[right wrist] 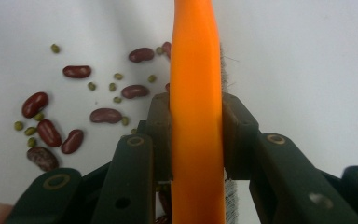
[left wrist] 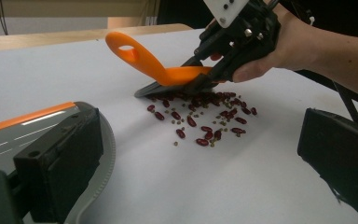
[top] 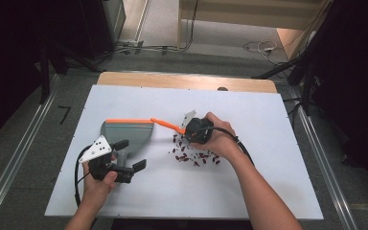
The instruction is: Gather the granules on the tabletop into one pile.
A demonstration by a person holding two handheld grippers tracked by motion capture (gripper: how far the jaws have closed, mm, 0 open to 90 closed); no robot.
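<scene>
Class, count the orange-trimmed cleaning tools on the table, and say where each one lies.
2. The brush, clamped in the right tongs, stands at the far edge of the spilled beans. The dustpan lies left of the beans, by the left tongs.

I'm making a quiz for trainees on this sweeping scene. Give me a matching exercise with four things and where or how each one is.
Things:
1. brush
2. dustpan
3. beans
4. left gripper

States:
A. scattered loose on the white table
B. clamped in the right gripper, bristles down by the pile
C. grey with an orange edge, lying left of the pile
D. open, at the dustpan's handle

Pairs: 1-B, 2-C, 3-A, 4-D
</scene>
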